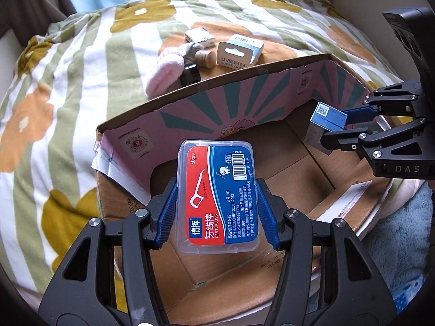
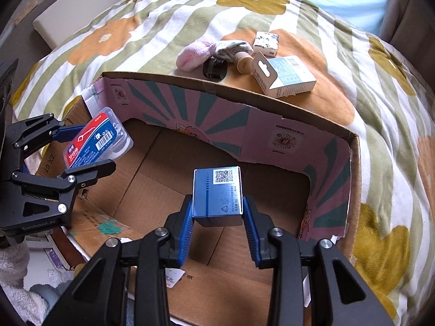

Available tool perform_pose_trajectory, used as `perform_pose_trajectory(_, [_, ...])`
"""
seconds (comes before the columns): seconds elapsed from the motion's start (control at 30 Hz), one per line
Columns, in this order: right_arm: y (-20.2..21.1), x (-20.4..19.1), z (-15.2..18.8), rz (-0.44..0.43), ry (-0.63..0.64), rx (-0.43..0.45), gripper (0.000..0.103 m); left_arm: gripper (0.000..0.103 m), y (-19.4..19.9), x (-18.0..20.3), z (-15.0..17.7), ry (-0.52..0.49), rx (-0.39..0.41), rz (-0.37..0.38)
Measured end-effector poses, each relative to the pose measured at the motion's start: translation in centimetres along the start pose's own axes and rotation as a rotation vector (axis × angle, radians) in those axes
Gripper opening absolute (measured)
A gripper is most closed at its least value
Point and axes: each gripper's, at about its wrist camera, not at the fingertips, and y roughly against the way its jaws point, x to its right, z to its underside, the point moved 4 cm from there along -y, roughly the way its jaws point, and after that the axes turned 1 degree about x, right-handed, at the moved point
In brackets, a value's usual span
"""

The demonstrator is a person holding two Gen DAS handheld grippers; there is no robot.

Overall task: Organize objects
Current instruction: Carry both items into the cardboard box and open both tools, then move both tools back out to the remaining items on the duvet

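Observation:
My left gripper is shut on a clear dental floss box with a red and blue label, held above the open cardboard box. The floss box also shows in the right wrist view, with the left gripper around it. My right gripper is shut on a small blue box with a QR code, held over the cardboard box's floor. In the left wrist view the right gripper and blue box are at the right.
On the flowered bedspread behind the cardboard box lie a pink sock, a black jar, a beige bottle, a white-blue carton and a small white box.

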Motion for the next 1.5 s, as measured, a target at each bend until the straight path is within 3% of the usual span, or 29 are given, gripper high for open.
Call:
perform_pose_trajectory(0.1, [0.0, 0.2, -0.3, -0.032, -0.019, -0.009, 0.033, 0.051, 0.1, -0.1, -0.3, 0.013, -0.003, 0.013])
perform_pose_trajectory(0.17, [0.2, 0.4, -0.4, -0.040, -0.031, 0.002, 0.042, 0.054, 0.0, -0.3, -0.4, 0.049, -0.021, 0.031])
perform_pose_trajectory(0.2, [0.2, 0.3, -0.5, -0.037, -0.027, 0.002, 0.060, 0.070, -0.1, -0.5, -0.4, 0.062, -0.035, 0.040])
perform_pose_trajectory(0.23, [0.3, 0.2, -0.5, -0.036, -0.019, -0.001, 0.079, 0.095, -0.2, -0.6, -0.4, 0.068, -0.045, 0.044])
perform_pose_trajectory(0.27, [0.4, 0.2, -0.6, -0.033, -0.015, 0.002, 0.085, 0.102, -0.1, -0.7, -0.4, 0.071, -0.037, 0.047])
perform_pose_trajectory(0.33, [0.6, 0.1, -0.7, -0.018, -0.003, 0.013, 0.099, 0.103, 0.2, -0.8, -0.3, 0.065, -0.023, 0.048])
perform_pose_trajectory(0.37, [0.6, 0.1, -0.7, -0.011, 0.000, 0.016, 0.101, 0.103, 0.3, -0.8, -0.3, 0.061, -0.024, 0.043])
perform_pose_trajectory(0.6, [0.7, 0.4, -0.6, 0.027, 0.015, 0.028, 0.102, 0.103, 1.0, -1.1, -0.6, 0.031, -0.013, 0.007])
perform_pose_trajectory(0.93, [0.5, 1.5, -0.5, -0.005, -0.061, 0.001, 0.102, 0.103, 1.4, -1.3, -0.6, 0.013, -0.006, -0.010])
perform_pose_trajectory(1.07, [0.4, 1.1, -0.5, 0.007, -0.019, -0.019, 0.102, 0.103, 1.5, -1.3, -0.6, 0.004, -0.004, -0.010])
perform_pose_trajectory(1.2, [0.0, 0.8, -0.2, 0.085, 0.056, -0.054, 0.102, 0.103, 1.7, -1.2, -0.7, -0.006, 0.001, -0.016])
perform_pose_trajectory(1.5, [1.2, 0.7, -0.3, 0.043, 0.080, -0.037, 0.102, 0.103, 3.0, -1.5, -1.2, -0.026, 0.021, -0.026])
